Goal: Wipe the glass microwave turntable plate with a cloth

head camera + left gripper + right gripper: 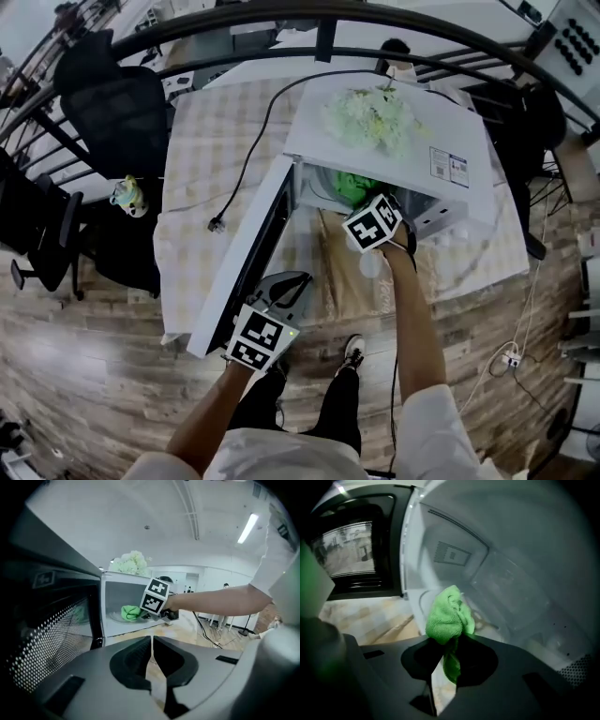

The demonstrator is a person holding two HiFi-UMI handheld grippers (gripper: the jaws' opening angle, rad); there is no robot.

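Wiping step at its outset. The microwave (394,141) stands on the bench (202,159) toward its near edge, with the door (244,272) swung fully open. The right gripper (449,645) reaches into the cavity, pinching a bunched green cloth (446,616) between its jaws. The glass turntable plate (117,618) lies in its seat on the cavity floor, directly beneath the cloth. Whether cloth and glass already touch cannot be told. The left gripper (151,641), jaws pressed together on nothing, hangs outside by the free edge of the door, beyond the near edge of the bench. The next move probably calls for pressing the cloth flat on the glass and sweeping it round the whole disc. The plate may turn under the stroke, so pressure should be kept light. A sticker (448,167) on the microwave's top and a label (451,554) on the inner wall carry print too small to read. No brand name is legible.
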